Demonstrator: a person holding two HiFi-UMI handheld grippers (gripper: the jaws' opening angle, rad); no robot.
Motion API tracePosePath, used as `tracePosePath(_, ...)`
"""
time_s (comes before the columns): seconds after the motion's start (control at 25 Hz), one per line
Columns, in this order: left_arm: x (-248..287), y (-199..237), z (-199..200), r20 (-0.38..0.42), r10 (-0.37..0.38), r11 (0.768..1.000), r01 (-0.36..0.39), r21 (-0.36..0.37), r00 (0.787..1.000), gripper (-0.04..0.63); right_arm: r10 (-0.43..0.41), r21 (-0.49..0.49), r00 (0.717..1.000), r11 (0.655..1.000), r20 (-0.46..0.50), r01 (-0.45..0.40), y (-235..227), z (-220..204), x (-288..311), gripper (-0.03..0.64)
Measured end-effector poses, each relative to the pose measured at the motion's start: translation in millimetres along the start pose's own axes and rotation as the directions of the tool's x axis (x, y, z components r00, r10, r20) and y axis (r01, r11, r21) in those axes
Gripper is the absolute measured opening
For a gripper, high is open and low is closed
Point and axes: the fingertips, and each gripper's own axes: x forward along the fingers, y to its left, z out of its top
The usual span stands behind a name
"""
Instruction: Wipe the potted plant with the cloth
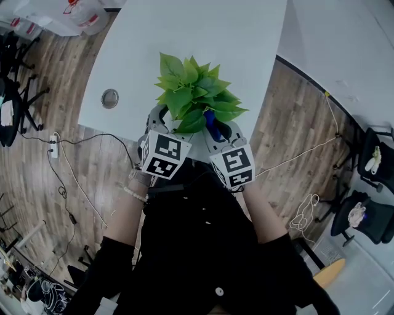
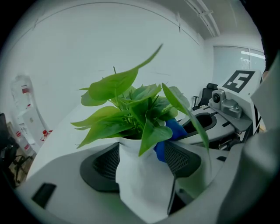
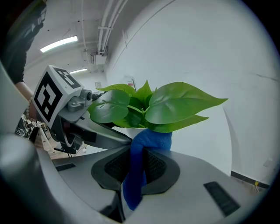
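Observation:
A potted plant with broad green leaves [image 1: 194, 93] stands in a white pot [image 2: 142, 175] near the front edge of the white table [image 1: 184, 37]. My left gripper [image 2: 142, 164] is shut on the pot, one jaw on each side of it. My right gripper [image 3: 136, 168] is shut on a blue cloth [image 3: 139, 164], whose top end lies against the pot's rim under the leaves. In the head view the blue cloth [image 1: 211, 124] shows between the two marker cubes, left gripper [image 1: 161, 136] and right gripper [image 1: 223, 136] close on either side of the plant.
A round metal grommet [image 1: 110, 98] sits in the table to the left of the plant. Plastic containers [image 1: 68, 15] stand at the far left corner. Cables [image 1: 68, 178] run over the wooden floor, and office chairs [image 1: 372, 191] stand to the right.

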Motion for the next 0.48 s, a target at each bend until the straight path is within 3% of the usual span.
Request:
tracePosePath(0.2, -4.8, -1.1, -4.4, 0.005, -0.046, 0.999, 0.046, -0.011, 0.999, 0.327, -0.017, -0.008, 1.000, 1.000, -0.010, 0.017, -6.7, -1.5, 0.0, 0.084)
tracePosePath(0.48, -11.2, 15.3, -11.7, 0.002, -0.081, 0.996, 0.081, 0.046, 0.997, 0.328, -0.067, -0.027, 0.998, 0.997, -0.007, 0.067, -34.8, 4.6, 7.2, 0.084)
